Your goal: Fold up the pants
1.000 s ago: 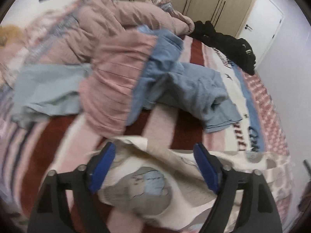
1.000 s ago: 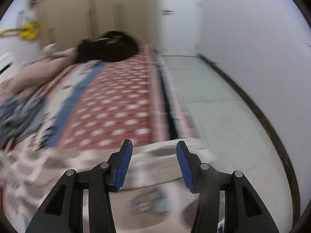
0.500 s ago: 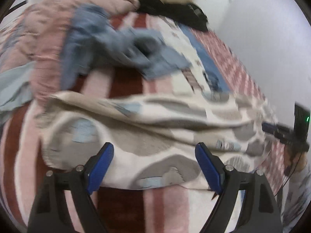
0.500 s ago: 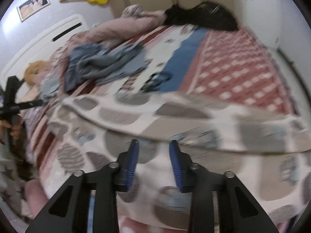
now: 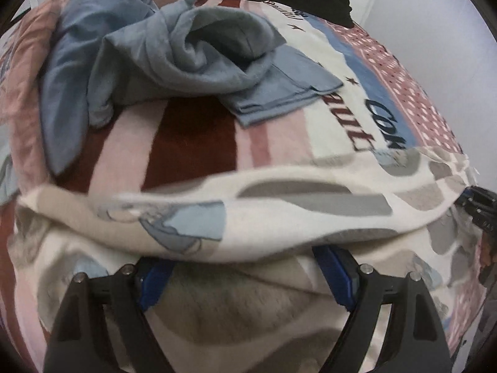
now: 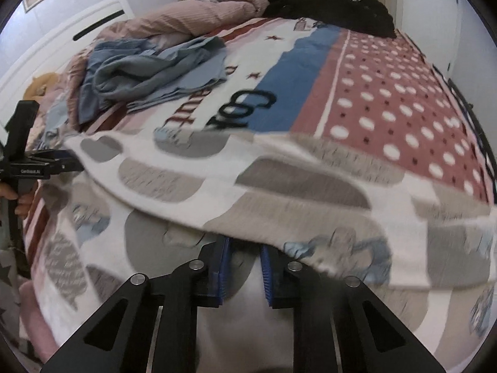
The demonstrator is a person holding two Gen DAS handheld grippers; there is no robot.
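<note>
While the left tool stands wide open with its tips hidden under a fold of the pants, the right tool stands narrowly parted, its tips also under the cloth, so any grip is unclear. Those cream, grey-patched pants lie across the lower frame on the bed. Blue clothes sit upper left.

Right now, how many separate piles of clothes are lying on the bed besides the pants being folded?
2 clearly: a blue heap mid-bed, just beyond the pants, and a black heap at the far end. The pink bundle behind may be bedding; more could lie hidden under it.
</note>
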